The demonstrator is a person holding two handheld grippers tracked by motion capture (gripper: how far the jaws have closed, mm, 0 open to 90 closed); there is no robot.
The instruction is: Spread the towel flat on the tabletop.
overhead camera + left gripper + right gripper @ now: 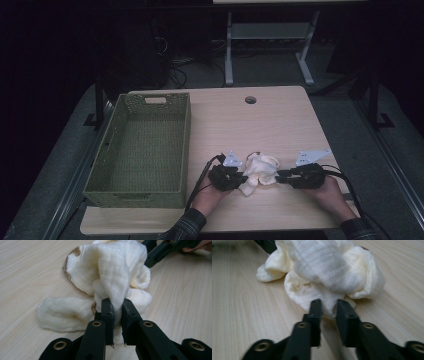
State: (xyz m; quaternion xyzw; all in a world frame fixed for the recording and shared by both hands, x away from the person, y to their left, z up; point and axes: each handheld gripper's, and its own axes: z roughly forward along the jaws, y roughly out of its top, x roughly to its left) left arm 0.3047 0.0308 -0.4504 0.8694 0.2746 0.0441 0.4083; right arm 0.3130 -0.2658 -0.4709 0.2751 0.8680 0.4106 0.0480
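Note:
A crumpled cream cloth [260,170] with a brown trim lies on the wooden table [260,125] near its front edge. My left gripper [244,176] meets it from the left and my right gripper [278,176] from the right. In the left gripper view the black jaws [117,306] pinch a hanging fold of the cloth [110,270], and the right gripper's tip [160,252] shows behind it. In the right gripper view the jaws [329,306] close on the near edge of the cloth [329,267], with the left gripper's tip [267,245] at the top left.
A long green woven basket [112,135] stands empty along the table's left side, close to my left hand. A round cable hole [250,99] sits at the far edge. The floor beyond is dark, with a desk frame [230,50] behind.

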